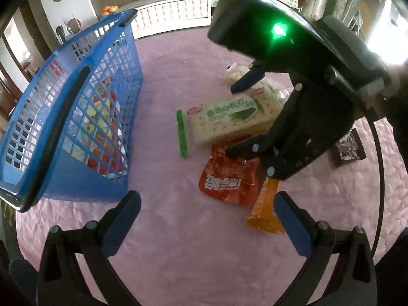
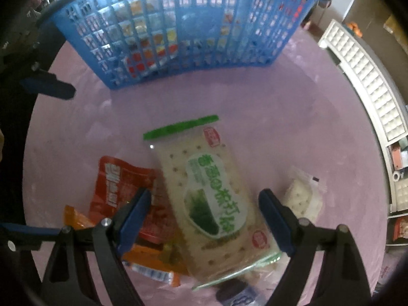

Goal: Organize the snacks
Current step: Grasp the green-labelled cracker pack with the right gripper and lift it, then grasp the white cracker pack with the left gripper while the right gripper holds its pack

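Straddling the cracker pack [image 2: 206,199] on the pink cloth [image 2: 280,117] with wide-open jaws, the right gripper [image 2: 204,201] could also pinch the overlapped red pouch [image 2: 119,181], while the left gripper [image 1: 207,211] is held open, empty.

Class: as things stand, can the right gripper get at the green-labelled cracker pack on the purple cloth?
Probably yes. The right gripper is open, its jaws straddling the cracker pack, which lies on top of the other snacks with nothing over it.

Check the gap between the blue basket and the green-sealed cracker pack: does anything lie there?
Nothing: between the blue basket and the cracker pack only bare pink tablecloth shows, plainest in the right wrist view.
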Motion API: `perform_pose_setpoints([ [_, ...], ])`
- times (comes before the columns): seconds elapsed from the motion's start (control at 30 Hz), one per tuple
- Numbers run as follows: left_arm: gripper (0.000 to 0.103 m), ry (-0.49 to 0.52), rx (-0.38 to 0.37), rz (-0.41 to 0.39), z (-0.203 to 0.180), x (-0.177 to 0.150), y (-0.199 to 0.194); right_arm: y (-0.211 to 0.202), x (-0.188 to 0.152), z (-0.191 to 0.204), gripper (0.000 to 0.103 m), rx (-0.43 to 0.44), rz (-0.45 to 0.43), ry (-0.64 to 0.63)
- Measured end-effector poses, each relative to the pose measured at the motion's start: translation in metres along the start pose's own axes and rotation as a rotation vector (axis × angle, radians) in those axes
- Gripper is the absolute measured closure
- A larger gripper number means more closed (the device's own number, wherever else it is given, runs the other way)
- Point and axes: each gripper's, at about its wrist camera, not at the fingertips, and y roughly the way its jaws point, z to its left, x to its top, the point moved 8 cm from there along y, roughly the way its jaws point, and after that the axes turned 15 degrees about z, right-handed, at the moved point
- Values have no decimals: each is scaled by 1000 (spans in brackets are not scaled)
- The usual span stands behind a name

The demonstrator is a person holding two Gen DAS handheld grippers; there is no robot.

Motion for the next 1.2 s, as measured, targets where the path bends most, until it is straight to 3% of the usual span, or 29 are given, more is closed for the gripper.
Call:
perform_pose_setpoints([
  [0.23,0,13,15,0,-2,2,2,-4,-11,-2,34,43,-23,52],
  [0.4,0,10,7,1,0,0,2,-16,-30,15,35,-23,-76,89],
  [0.57,0,57,3,-24,-8,2,-9,-48,-55,13,35,-53,-183,248],
  [0.8,0,87,-25,-73,-18,12,-33,-86,-101,4,35,-123,-238,466],
  [1.2,0,95,-5,-158,-29,67,-71,-137,-134,-25,35,-206,-326,761],
])
